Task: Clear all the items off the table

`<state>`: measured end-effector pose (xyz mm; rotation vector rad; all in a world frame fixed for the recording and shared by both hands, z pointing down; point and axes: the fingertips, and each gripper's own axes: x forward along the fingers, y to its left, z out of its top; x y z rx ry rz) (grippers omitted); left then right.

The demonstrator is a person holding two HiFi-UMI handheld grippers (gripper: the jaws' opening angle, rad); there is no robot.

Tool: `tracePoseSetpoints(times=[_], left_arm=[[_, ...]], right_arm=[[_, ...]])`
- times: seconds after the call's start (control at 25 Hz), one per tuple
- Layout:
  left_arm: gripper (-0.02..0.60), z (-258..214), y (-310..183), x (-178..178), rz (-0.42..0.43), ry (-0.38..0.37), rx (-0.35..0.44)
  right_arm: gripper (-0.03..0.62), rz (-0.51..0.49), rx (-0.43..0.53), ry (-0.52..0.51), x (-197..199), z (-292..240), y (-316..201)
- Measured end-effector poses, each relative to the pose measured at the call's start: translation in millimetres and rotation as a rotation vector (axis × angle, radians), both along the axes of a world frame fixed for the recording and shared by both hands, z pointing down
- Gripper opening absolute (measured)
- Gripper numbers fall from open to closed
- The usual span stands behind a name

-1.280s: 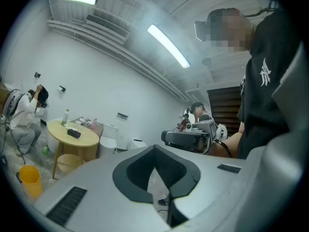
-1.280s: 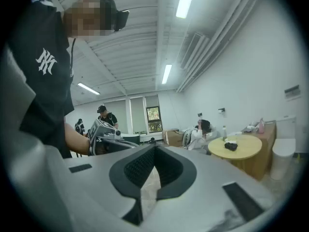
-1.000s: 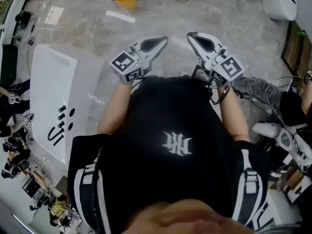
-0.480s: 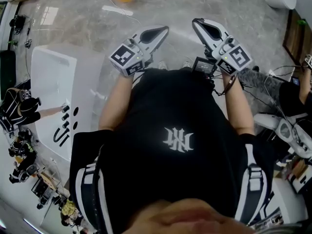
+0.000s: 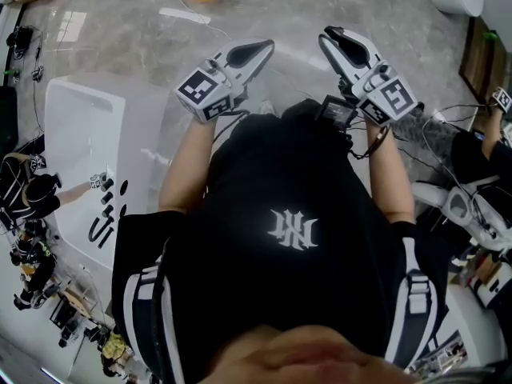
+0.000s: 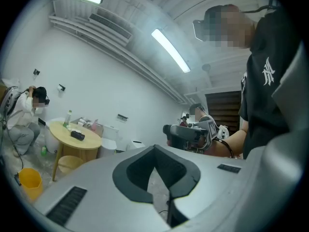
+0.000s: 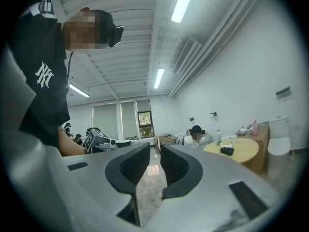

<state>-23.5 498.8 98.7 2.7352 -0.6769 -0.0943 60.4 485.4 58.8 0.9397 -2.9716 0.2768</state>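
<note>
Two grippers point level over bare floor (image 5: 288,6): the left gripper (image 5: 264,49) has its jaws clenched together on nothing, while the right gripper (image 5: 331,33) has just been opening its jaws a crack, also empty. The white table (image 5: 76,134) with small dark items (image 5: 108,212) lies at nine o'clock in the head view, so turning toward it and spreading both jaws seems wise. Only the gripper views show a round wooden table (image 6: 60,131) bearing a bottle (image 6: 68,117).

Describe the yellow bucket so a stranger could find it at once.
In the left gripper view, find the round wooden table by the white wall. On the floor to its left stands the bucket. It is bright yellow, unlike the tan bin under the table.
</note>
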Motion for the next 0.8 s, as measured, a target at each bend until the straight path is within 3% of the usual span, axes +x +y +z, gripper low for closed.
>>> tracePoseSetpoints(times=[0.24,0.36,0.44,0.8], left_arm=[[0.012,9.3,-22.7,-12.0,-0.033,0.002,-0.017],[0.012,13.1,-39.2,-6.6,-0.018,-0.005,-0.014],[0.012,16.2,-53.5,-2.8,-0.012,-0.017,-0.009],[0.012,14.6,-149.3,46.8,-0.010,-0.045,-0.030]], right_arm=[[0.069,0.024,-0.012,0.046,2.4,6.9,-21.2],[0.005,0.051,-0.006,0.035,12.5,9.2,-41.1],[0.005,0.050,-0.004,0.017,16.3,12.3,-56.9],[0.005,-0.031,0.020,-0.001,45.7,26.6,-155.7]])
